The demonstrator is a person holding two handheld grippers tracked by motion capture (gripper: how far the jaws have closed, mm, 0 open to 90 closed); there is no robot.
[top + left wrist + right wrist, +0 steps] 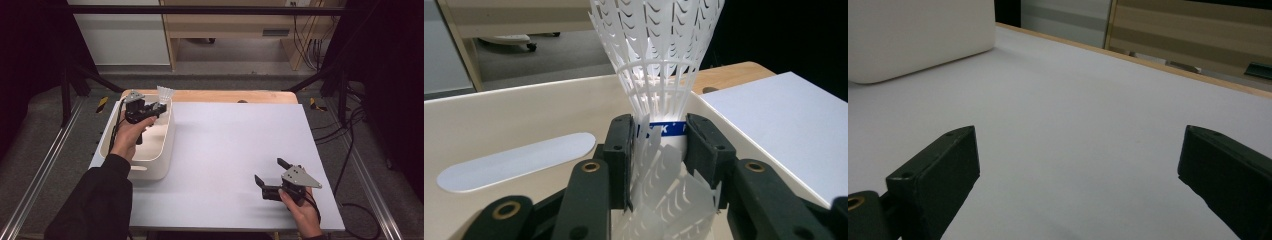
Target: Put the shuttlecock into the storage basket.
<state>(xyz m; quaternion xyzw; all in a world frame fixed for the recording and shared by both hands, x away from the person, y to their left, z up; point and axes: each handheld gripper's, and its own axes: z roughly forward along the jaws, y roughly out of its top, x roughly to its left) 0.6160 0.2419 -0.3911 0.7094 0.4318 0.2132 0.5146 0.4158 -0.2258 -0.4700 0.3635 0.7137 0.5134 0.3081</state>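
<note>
1. The left gripper (159, 107) is held over the far end of a cream plastic bin (162, 150) that sits at the left edge of the surface (225, 145), near its far left corner.
2. Its fingers (620, 150) are clenched on a white plastic shuttlecock (659, 65), pressing from both sides on the base where a blue band runs round it.
3. In the left gripper view the shuttlecock's skirt rises upright above the fingers and flares wider toward the top; in the high view (165, 92) it stands just above the bin's far rim.
4. A second white plastic skirt (669, 200) lies below and in front of the grasped base, between the two fingers; whether it touches the first shuttlecock I cannot tell.
5. The bin's inner wall in the left gripper view carries a long rounded handle slot (514, 161).
6. The right gripper (272, 176) rests low near the near right corner of the surface, well apart from the bin, with the person's hand (302, 212) behind it.
7. Its fingers (938, 175) are released and stand wide, with bare white surface between them.
8. The person's left forearm in a dark sleeve (95, 200) reaches in over the near left corner.
</note>
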